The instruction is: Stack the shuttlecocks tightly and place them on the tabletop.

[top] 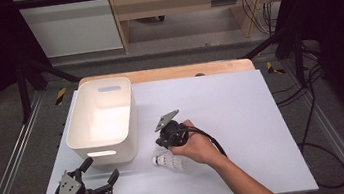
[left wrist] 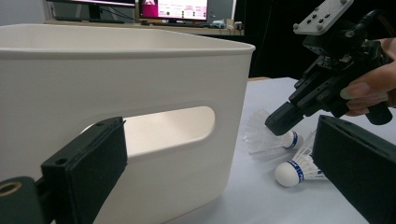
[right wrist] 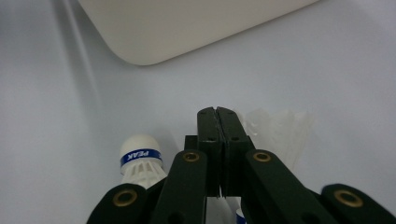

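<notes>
Right gripper (top: 162, 143) tilted down, jaws clamped on shuttlecock (right wrist: 275, 128), left gripper (top: 100, 175) spread apart.

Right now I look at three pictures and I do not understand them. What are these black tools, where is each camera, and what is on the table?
A person holds a two-jaw gripper in each hand.

The high view looks down on a white table. On it stands a white bin and, beside it, shuttlecocks.

The left gripper, with its jaws wide open, carries a camera. Its view shows the bin's side, two shuttlecocks and the right gripper with its tip at the farther one.

The right gripper's own view shows its jaws pressed together, with a shuttlecock on each side. Whether they pinch feathers, I cannot tell.
</notes>
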The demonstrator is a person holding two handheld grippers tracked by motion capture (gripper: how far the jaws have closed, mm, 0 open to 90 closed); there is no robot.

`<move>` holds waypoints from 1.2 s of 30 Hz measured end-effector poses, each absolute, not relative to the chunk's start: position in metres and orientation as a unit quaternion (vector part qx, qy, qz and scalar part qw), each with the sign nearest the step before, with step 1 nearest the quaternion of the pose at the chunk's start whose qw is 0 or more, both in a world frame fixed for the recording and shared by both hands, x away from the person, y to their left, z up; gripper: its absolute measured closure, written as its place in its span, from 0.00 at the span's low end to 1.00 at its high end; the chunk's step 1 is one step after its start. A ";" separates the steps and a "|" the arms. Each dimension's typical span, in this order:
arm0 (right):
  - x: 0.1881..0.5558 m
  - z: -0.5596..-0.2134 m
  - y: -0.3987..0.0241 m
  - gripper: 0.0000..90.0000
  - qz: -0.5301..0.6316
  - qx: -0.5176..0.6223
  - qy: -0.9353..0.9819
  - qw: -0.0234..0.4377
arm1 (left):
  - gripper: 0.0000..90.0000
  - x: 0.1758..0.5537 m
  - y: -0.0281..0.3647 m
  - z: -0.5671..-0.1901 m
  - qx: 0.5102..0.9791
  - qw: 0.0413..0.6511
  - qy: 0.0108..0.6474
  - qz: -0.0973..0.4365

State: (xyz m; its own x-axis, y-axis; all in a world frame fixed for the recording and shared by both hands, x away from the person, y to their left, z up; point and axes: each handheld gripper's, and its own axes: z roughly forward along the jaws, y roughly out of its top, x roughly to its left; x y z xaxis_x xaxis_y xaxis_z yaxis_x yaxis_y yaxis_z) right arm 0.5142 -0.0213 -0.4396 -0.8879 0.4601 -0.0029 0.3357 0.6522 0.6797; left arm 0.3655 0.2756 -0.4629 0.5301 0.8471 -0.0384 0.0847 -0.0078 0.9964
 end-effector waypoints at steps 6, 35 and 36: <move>0.524 -0.444 -0.027 0.99 0.360 0.232 0.899 0.091 | 0.04 0.365 0.276 -0.463 0.635 0.601 0.366 0.317; 0.536 -0.446 -0.102 0.98 0.355 0.319 0.866 0.148 | 0.04 0.365 0.276 -0.463 0.635 0.602 0.366 0.317; 0.533 -0.445 -0.106 0.98 0.352 0.321 0.866 0.153 | 0.04 0.365 0.275 -0.463 0.636 0.601 0.366 0.317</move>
